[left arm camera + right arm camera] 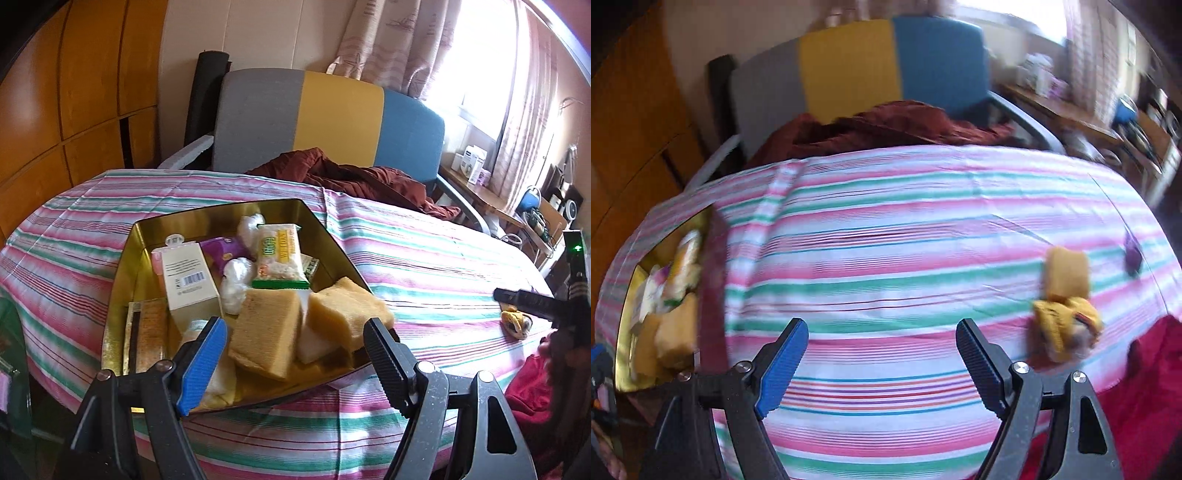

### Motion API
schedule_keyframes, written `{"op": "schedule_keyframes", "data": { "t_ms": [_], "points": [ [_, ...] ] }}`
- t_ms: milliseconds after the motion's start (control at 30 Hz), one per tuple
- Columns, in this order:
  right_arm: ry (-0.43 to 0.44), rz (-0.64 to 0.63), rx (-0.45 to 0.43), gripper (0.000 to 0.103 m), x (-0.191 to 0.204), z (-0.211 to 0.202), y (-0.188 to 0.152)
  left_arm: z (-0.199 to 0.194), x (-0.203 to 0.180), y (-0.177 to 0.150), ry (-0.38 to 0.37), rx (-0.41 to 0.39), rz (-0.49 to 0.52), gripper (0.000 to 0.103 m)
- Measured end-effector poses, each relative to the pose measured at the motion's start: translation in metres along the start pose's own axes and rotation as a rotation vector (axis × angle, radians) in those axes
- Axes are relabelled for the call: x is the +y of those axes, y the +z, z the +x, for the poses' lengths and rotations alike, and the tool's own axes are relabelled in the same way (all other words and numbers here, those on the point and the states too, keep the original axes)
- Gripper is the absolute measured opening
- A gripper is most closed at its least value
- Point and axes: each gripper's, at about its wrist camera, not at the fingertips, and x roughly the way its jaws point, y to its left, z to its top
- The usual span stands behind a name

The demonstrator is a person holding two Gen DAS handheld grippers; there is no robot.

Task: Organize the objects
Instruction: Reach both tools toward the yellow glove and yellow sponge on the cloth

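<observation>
Striped pink/green/white cloth is covering the table, w/ a grey-yellow-blue chair sitting behind it and a dark red garment lying at the far edge. Wooden cabinets are lining the left wall; curtains are hanging by a bright window.

Gold tin is sitting on the cloth's left part, holding a cream box w/ barcode, a green-and-yellow snack pack, a purple packet, two white wrapped lumps and two tan sponges, one of them leaning over the tin's right rim. A comb-like strip is lying along the tin's left side.

Left gripper is hovering just over the tin's near edge, jaws standing wide apart, nothing between them. Right gripper is hanging over bare cloth, jaws also apart & empty.

On the right part of the cloth, well apart from the tin, another tan sponge is lying w/ a small yellow toy-like item touching its near side; a small purple thing is sitting further right, too blurred to identify. Red fabric is bunching at the near right corner.
</observation>
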Motion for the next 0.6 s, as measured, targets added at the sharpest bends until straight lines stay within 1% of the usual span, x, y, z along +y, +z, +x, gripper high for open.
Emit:
{"op": "schedule_keyframes", "data": {
  "t_ms": [200, 267, 333, 400, 467, 600],
  "points": [
    [-0.069, 0.24, -0.03, 0.084, -0.084, -0.012, 0.021, 0.002, -0.014, 0.002, -0.034, 0.004, 0.028, 0.077],
    [-0.079, 0.315, -0.034, 0.084, -0.11, -0.014, 0.024, 0.002, -0.019, 0.004, -0.049, 0.002, 0.035, 0.077],
    [-0.089, 0.355, -0.023, 0.084, -0.128, -0.011, 0.026, 0.004, -0.024, 0.006, -0.06, 0.005, 0.041, 0.077],
    [-0.103, 0.374, 0.008, 0.084, -0.139, -0.003, 0.026, 0.006, -0.029, 0.008, -0.068, 0.008, 0.049, 0.077],
    [-0.113, 0.391, 0.042, 0.084, -0.146, 0.006, 0.025, 0.007, -0.034, 0.009, -0.08, 0.014, 0.058, 0.077],
    [-0.153, 0.407, 0.081, 0.084, -0.156, 0.025, 0.025, 0.011, -0.041, 0.009, -0.094, 0.026, 0.068, 0.077]
  ]
}}
